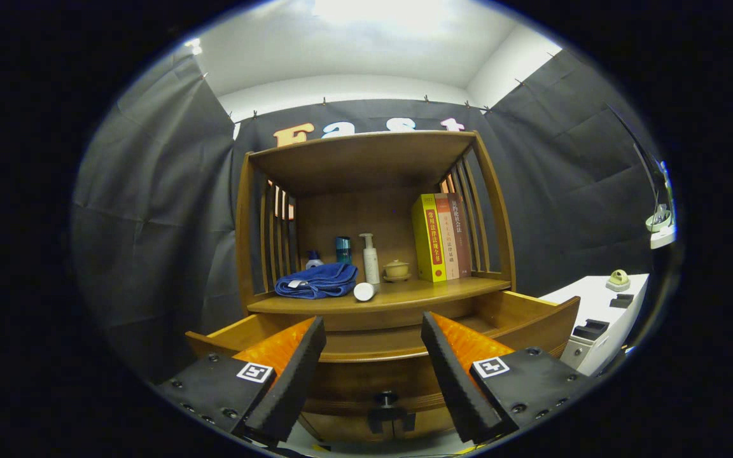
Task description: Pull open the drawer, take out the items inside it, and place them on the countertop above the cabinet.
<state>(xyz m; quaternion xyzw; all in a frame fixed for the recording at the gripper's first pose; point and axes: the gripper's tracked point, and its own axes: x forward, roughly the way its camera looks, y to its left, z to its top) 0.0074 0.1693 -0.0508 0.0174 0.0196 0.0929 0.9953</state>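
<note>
The wooden cabinet's drawer [535, 313] stands pulled out, its dark knob [387, 399] on the front panel low between my fingers. My gripper [373, 326] is open and holds nothing, its fingertips hovering over the drawer's front part. What shows of the drawer's inside is bare wood; the fingers hide the rest. On the countertop [430, 289] above lie a folded blue towel [317, 280] and a white cylinder [364, 291] on its side near the front edge.
Further back on the countertop stand a small blue-capped bottle [314, 259], a teal can [343, 249], a white pump bottle [370, 258], a lidded cup [396, 270] and upright books [441, 236]. A white table [595, 299] with small items is to the right.
</note>
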